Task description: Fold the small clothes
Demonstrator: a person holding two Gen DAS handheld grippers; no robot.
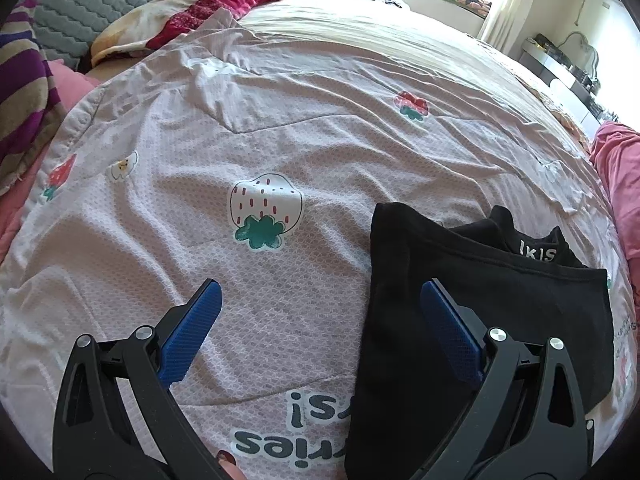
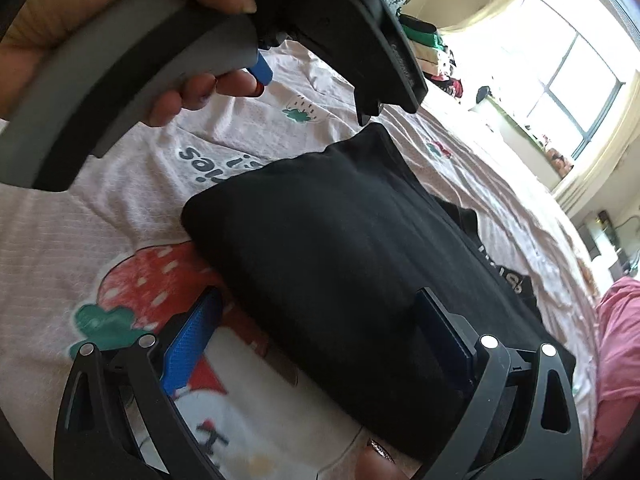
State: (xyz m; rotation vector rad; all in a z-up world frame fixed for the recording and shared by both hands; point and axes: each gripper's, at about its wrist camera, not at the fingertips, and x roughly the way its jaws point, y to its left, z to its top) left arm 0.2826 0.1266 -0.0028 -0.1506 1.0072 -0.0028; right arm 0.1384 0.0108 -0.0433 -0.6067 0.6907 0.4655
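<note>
While sunlight pours through the window [image 2: 568,80] on the far side of the room, a black folded garment [image 2: 340,248] lies flat on the bed, on a pale pink quilt [image 1: 280,128] printed with strawberries. Both tools hover over that garment with nothing held. Spread wide, the left gripper [image 1: 320,320] has one blue finger over bare quilt beside the garment's edge and the other finger above the black cloth itself. From the right wrist view, the right gripper [image 2: 320,328] is likewise parted, straddling the garment's near corner, one finger over a red strawberry print [image 2: 132,280] just beside the cloth. Beyond the garment, the person's left hand [image 2: 120,20] grips the grey handle of the other tool. White lettering shows on a band at the garment's far edge, near a pink blanket [image 2: 616,340].
</note>
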